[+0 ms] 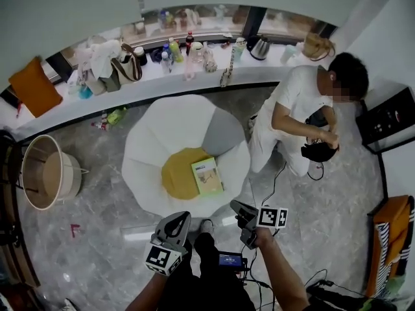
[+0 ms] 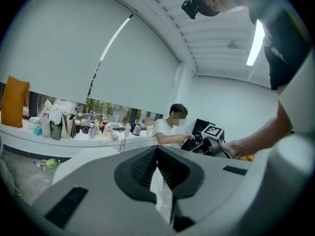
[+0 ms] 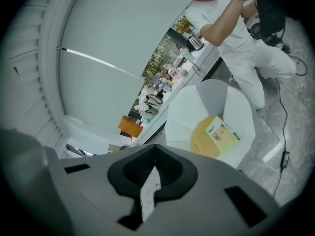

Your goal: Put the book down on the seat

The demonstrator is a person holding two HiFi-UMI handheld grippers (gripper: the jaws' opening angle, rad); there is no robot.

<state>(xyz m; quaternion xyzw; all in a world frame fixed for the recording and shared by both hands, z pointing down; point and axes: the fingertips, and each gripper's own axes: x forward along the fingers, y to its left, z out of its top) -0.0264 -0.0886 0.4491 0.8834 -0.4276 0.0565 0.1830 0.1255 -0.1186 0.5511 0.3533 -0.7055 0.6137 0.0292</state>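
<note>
A green-covered book (image 1: 207, 175) lies flat on the yellow seat cushion (image 1: 175, 173) of a white petal-shaped armchair (image 1: 172, 125). The right gripper view also shows the book (image 3: 222, 135) on the cushion, far below the jaws. My left gripper (image 1: 179, 219) hovers over the floor in front of the chair, shut and holding nothing. My right gripper (image 1: 238, 207) is beside it at the chair's front right edge, also shut and holding nothing. Neither touches the book. In their own views the left gripper (image 2: 158, 181) and the right gripper (image 3: 150, 186) show the pads together.
A person in white (image 1: 292, 105) crouches right of the chair, handling a black bag. A wooden tub (image 1: 42, 172) stands at the left. The window ledge (image 1: 194, 80) carries bottles, bags and an orange cushion (image 1: 34, 86). Cables run over the floor at the lower right.
</note>
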